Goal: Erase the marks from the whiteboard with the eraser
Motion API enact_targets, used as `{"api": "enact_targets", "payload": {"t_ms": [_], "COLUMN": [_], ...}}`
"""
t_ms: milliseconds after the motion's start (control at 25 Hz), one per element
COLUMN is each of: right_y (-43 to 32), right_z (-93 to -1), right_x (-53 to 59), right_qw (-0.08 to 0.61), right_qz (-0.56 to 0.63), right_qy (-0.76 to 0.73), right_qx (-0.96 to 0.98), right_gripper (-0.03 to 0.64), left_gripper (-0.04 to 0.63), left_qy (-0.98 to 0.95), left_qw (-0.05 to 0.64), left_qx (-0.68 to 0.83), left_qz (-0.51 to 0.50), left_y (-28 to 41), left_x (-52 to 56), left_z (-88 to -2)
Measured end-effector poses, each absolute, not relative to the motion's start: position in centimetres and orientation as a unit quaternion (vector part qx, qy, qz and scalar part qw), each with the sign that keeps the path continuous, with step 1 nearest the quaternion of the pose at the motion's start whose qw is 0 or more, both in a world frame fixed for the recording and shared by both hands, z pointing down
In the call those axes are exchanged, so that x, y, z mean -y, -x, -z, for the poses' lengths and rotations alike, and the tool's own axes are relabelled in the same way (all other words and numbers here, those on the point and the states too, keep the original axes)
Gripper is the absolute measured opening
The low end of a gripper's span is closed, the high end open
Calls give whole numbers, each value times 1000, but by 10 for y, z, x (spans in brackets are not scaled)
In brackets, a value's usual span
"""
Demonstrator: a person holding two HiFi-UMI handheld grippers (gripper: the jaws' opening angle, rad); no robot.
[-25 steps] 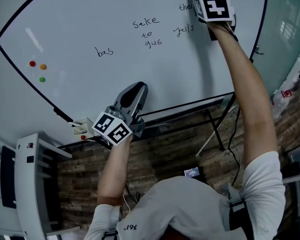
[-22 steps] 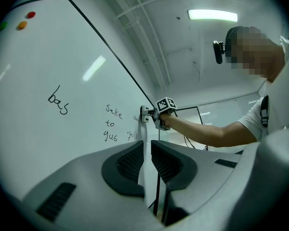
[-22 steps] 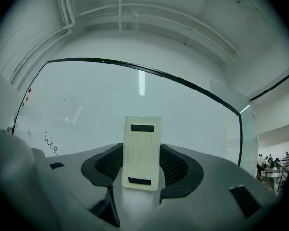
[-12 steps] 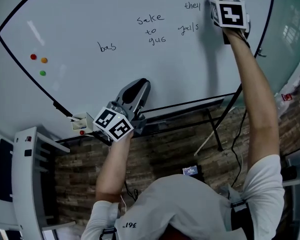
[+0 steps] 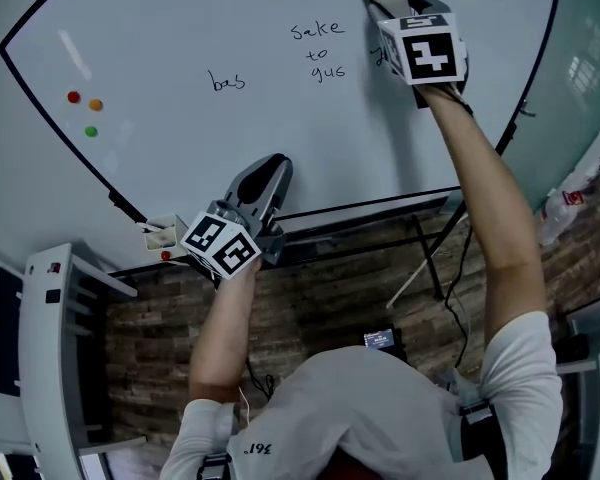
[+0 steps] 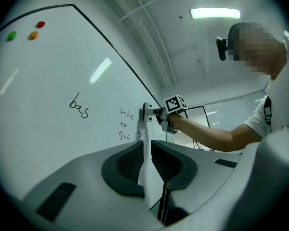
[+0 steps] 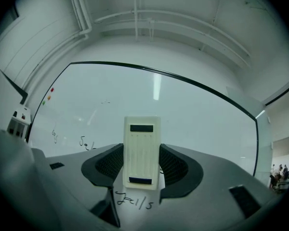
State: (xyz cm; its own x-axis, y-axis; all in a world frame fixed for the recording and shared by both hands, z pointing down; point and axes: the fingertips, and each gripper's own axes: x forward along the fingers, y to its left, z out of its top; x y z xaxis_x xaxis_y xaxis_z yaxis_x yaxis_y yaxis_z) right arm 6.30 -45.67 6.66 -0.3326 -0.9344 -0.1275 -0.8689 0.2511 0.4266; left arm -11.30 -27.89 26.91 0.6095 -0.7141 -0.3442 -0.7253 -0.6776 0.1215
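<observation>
The right gripper [image 7: 142, 166] pinches the cream eraser [image 7: 141, 150] between its fingers and holds it flat against the whiteboard [image 5: 180, 28], touching handwriting that reads roughly "jalls" [image 7: 134, 201]. Further left, the board carries "sake to gus" [image 5: 318, 50], "bas" [image 5: 226, 81] and red, orange and green magnets [image 5: 96, 104]. The left gripper [image 5: 265, 176] hovers at the board's lower edge, its fingers pressed almost together on nothing.

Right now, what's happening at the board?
The person's right claw grips the eraser against the whiteboard, next to the word "jalls". That word, "sake to gus" and "bas" are not yet wiped. The left claw is shut on nothing, low by the board's bottom edge.
</observation>
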Motion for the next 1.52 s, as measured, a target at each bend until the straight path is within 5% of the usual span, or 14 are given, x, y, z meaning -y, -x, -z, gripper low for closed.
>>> {"api": "enact_targets", "payload": {"t_ms": [720, 1520], "right_y": [137, 74], "right_z": [-138, -135], "right_x": [422, 445], "right_qw": [125, 138], "right_qz": [234, 221], "right_qy": [-457, -523], "right_qx": [849, 812], "right_gripper": [250, 249], "left_gripper": [55, 55], "left_qy": [865, 883], "left_qw": [-5, -4], "left_qx": [-460, -428], "left_qz": [-199, -194], "left_y": [199, 155], "left_x": [256, 267], "left_z": [-297, -291]}}
